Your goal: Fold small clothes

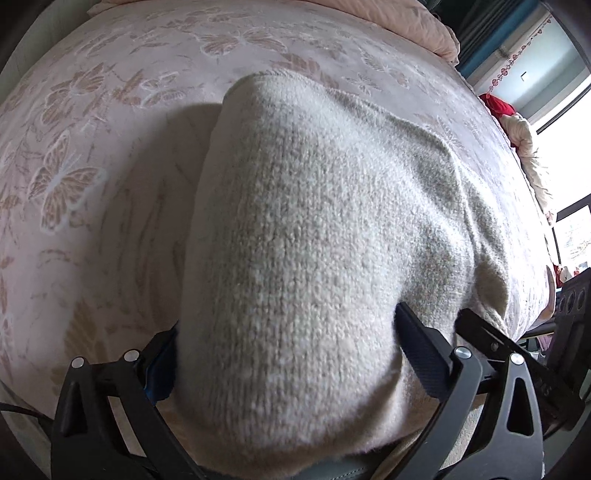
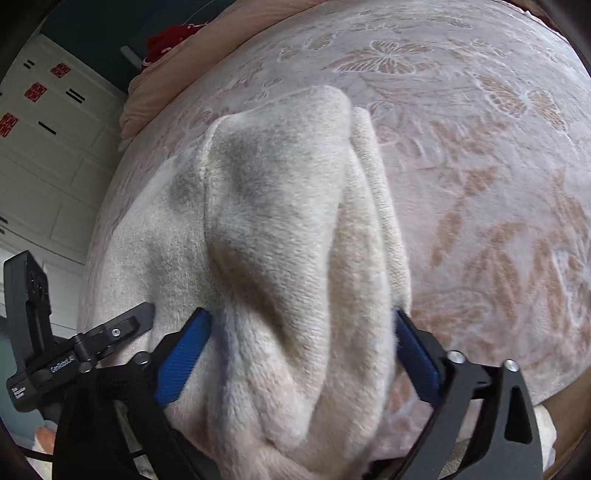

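A cream knitted sweater (image 1: 314, 240) lies bunched on a pink bedspread with butterfly prints (image 1: 92, 147). My left gripper (image 1: 288, 332) has its jaws on both sides of a thick fold of the sweater, which bulges between them and fills the view. My right gripper (image 2: 303, 332) likewise holds a thick bunch of the same sweater (image 2: 280, 229) between its blue-padded fingers (image 2: 181, 358). The left gripper (image 2: 122, 328) shows at the left of the right wrist view, touching the sweater. The right gripper (image 1: 491, 339) shows at the right of the left wrist view.
The bedspread (image 2: 480, 166) stretches far ahead. A pink quilt (image 1: 424, 29) lies bunched at the bed's far end. A red cloth (image 1: 496, 105) and bright windows (image 1: 569, 229) are to the right. White cabinet doors (image 2: 48, 147) stand left of the bed.
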A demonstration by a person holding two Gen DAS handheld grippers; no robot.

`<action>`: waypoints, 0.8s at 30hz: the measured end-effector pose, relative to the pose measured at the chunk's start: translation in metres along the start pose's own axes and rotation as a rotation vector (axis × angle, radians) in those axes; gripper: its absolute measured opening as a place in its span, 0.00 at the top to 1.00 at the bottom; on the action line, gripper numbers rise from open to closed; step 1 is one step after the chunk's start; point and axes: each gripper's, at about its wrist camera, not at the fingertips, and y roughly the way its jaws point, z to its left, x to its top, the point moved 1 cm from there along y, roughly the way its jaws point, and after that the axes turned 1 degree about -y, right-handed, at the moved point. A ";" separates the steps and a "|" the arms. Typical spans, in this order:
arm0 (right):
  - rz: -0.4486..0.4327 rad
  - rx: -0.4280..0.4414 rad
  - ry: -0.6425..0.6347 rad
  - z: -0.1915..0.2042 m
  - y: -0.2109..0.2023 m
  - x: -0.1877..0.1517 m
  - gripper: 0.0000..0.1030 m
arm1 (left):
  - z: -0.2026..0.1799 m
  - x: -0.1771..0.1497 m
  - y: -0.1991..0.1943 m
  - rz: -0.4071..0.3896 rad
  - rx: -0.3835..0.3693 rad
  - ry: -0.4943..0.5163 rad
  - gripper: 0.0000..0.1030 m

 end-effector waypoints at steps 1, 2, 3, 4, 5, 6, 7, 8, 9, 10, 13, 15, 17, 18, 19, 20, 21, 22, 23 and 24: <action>-0.002 -0.011 -0.009 0.003 0.002 0.000 0.05 | 0.000 0.000 0.002 0.001 -0.002 -0.001 0.04; -0.003 -0.020 -0.016 0.004 0.004 -0.001 0.05 | 0.000 0.001 0.004 0.004 -0.006 -0.001 0.04; -0.005 -0.028 -0.024 0.006 0.006 -0.001 0.05 | 0.001 0.001 0.007 0.006 -0.011 -0.003 0.04; -0.010 -0.033 -0.027 0.007 0.008 -0.001 0.05 | 0.001 0.001 0.008 0.007 -0.014 -0.004 0.04; -0.012 -0.031 -0.024 0.007 0.010 0.000 0.05 | 0.001 0.002 0.011 0.008 -0.018 -0.006 0.04; -0.013 -0.029 -0.023 0.006 0.010 0.000 0.05 | 0.001 0.003 0.013 0.006 -0.020 -0.006 0.04; -0.015 -0.025 -0.024 0.005 0.011 0.001 0.05 | 0.000 0.003 0.014 0.002 -0.020 -0.007 0.04; -0.016 -0.021 -0.023 0.005 0.012 0.002 0.05 | 0.000 0.003 0.015 -0.003 -0.018 -0.007 0.04; -0.017 -0.018 -0.021 0.004 0.013 0.002 0.05 | -0.002 0.003 0.016 -0.009 -0.014 -0.004 0.04; -0.018 -0.015 -0.021 0.003 0.013 0.002 0.05 | -0.003 0.002 0.017 -0.016 -0.010 0.000 0.04; -0.027 -0.011 -0.024 0.003 0.016 0.003 0.05 | -0.005 0.003 0.021 -0.042 -0.007 0.019 0.04; -0.033 -0.008 -0.023 0.004 0.017 0.001 0.05 | -0.004 0.004 0.022 -0.045 -0.011 0.020 0.04; -0.039 -0.003 -0.023 0.003 0.017 0.000 0.05 | -0.004 0.005 0.022 -0.042 -0.014 0.018 0.04; -0.042 0.000 -0.021 0.003 0.017 0.000 0.05 | -0.003 0.005 0.022 -0.036 -0.019 0.019 0.04; -0.047 0.003 -0.018 0.003 0.016 0.000 0.05 | -0.003 0.008 0.023 -0.029 -0.027 0.018 0.04; -0.054 0.008 -0.008 0.002 0.012 -0.001 0.15 | -0.001 0.010 0.023 -0.010 -0.051 0.009 0.04; -0.060 0.016 -0.001 0.002 0.008 -0.003 0.36 | 0.001 0.010 0.020 0.012 -0.081 -0.005 0.10; -0.066 0.039 0.011 0.001 0.002 -0.004 0.47 | 0.003 0.011 0.018 0.024 -0.104 -0.016 0.14; -0.071 0.075 0.041 -0.002 -0.006 -0.006 0.59 | 0.005 0.011 0.011 0.035 -0.142 -0.033 0.24; -0.075 0.115 0.072 -0.006 -0.015 -0.006 0.63 | 0.007 0.012 0.006 0.041 -0.173 -0.043 0.34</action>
